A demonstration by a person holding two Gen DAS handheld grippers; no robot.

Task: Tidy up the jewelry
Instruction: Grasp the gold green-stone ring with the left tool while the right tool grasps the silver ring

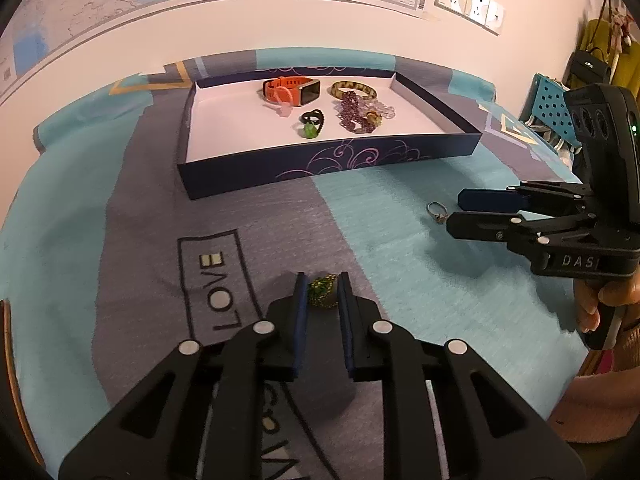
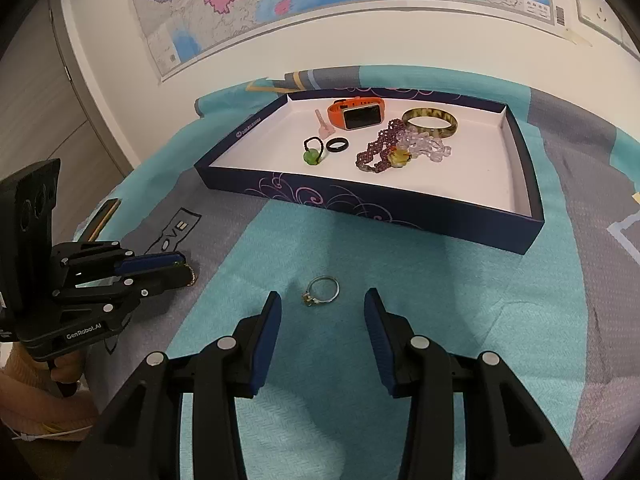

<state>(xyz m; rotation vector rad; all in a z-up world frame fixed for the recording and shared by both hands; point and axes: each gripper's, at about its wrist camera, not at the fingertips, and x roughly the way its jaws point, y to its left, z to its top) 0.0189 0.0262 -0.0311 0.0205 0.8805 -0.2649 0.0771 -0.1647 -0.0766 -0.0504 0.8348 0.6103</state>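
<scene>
My left gripper [image 1: 322, 286] is shut on a green beaded ornament [image 1: 323, 290] low over the cloth; it also shows in the right wrist view [image 2: 182, 268]. My right gripper [image 2: 322, 300] is open, its fingers either side of a silver ring [image 2: 322, 291] lying on the teal cloth; the ring also shows in the left wrist view [image 1: 437, 211], just ahead of the right gripper [image 1: 460, 210]. The dark blue tray [image 2: 372, 205] holds an orange watch [image 2: 356, 115], an amber bangle [image 2: 430, 121], purple beads [image 2: 378, 148], clear beads [image 2: 428, 145], a black ring [image 2: 337, 144] and a green bead loop [image 2: 311, 154].
The tray [image 1: 320, 160] stands at the back of the table on a teal and grey cloth [image 2: 460, 300] with a "LOVE" print [image 1: 218, 280]. A wall with maps rises just behind. A blue perforated object [image 1: 554, 110] and hanging bags are at the far right.
</scene>
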